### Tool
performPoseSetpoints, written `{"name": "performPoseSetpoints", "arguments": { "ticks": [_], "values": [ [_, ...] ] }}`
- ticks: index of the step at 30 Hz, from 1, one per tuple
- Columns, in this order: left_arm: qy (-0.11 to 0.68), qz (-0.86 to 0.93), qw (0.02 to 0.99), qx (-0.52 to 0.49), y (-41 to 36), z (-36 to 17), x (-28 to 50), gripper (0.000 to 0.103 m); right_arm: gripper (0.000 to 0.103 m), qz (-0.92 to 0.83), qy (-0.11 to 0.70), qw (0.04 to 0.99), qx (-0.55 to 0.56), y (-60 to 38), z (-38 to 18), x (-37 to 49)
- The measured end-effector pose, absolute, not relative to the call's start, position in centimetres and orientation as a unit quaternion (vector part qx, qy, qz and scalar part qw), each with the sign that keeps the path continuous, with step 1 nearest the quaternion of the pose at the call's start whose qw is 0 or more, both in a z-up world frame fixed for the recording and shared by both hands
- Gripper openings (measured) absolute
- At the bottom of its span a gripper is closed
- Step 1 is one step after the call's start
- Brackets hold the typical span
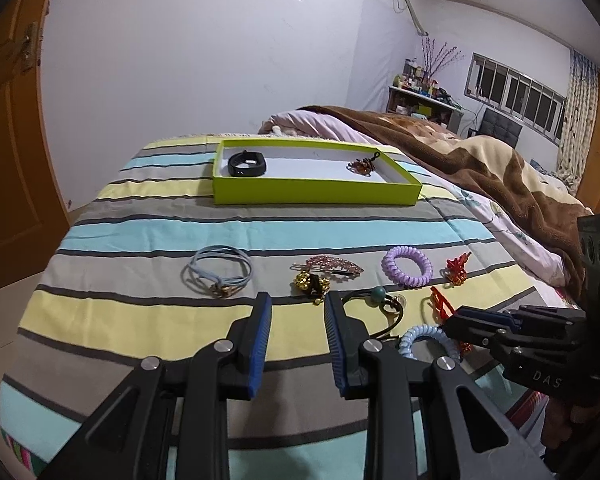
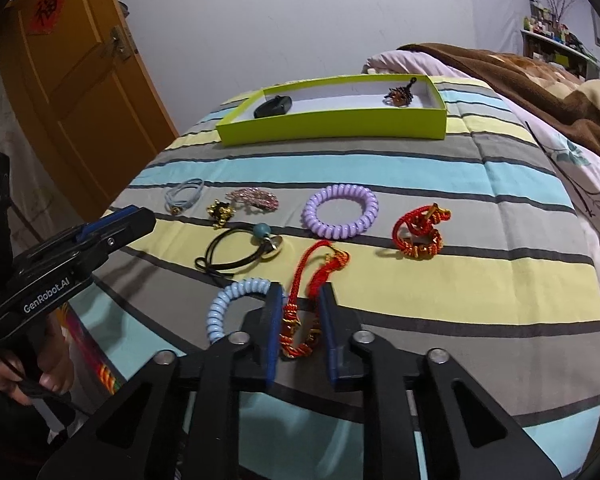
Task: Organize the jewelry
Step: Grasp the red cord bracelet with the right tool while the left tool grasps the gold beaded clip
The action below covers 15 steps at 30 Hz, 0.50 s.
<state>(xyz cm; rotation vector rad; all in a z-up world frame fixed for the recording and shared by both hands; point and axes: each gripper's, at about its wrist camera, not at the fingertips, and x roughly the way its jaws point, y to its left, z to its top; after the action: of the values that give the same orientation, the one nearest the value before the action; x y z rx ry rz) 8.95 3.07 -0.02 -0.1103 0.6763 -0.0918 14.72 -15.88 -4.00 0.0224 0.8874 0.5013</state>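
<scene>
Right wrist view: the right gripper (image 2: 300, 320) has its jaws clenched on the knotted end of the red cord bracelet (image 2: 300, 312), lying on the striped bed (image 2: 480, 280) beside the pale blue coil. It looks light and floppy, so that bulky knot is probably the surest hold; the left gripper (image 1: 296, 320) hangs released, empty.

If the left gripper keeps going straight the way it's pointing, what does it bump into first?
Probably the gold flower hair tie, lying on the striped bedspread just beyond the left gripper and its open jaws. Depth is hard to judge, so it might touch the bedspread first.
</scene>
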Motion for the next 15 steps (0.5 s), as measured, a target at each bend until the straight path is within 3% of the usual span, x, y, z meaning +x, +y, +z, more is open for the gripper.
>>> {"name": "performPoseSetpoints", "arguments": {
  "ticks": [2, 15],
  "values": [
    [0.338, -0.050, 0.938, -0.053, 2.8, -0.3, 9.6, 0.028, 0.008, 0.237, 0.425, 0.874, 0.011, -16.1, -4.0, 14.8],
    [0.387, -0.063, 0.918, -0.056, 1.6, -2.1, 13.4, 0.029, 0.007, 0.228, 0.422, 0.877, 0.020, -17.4, -3.8, 15.5]
  ]
}}
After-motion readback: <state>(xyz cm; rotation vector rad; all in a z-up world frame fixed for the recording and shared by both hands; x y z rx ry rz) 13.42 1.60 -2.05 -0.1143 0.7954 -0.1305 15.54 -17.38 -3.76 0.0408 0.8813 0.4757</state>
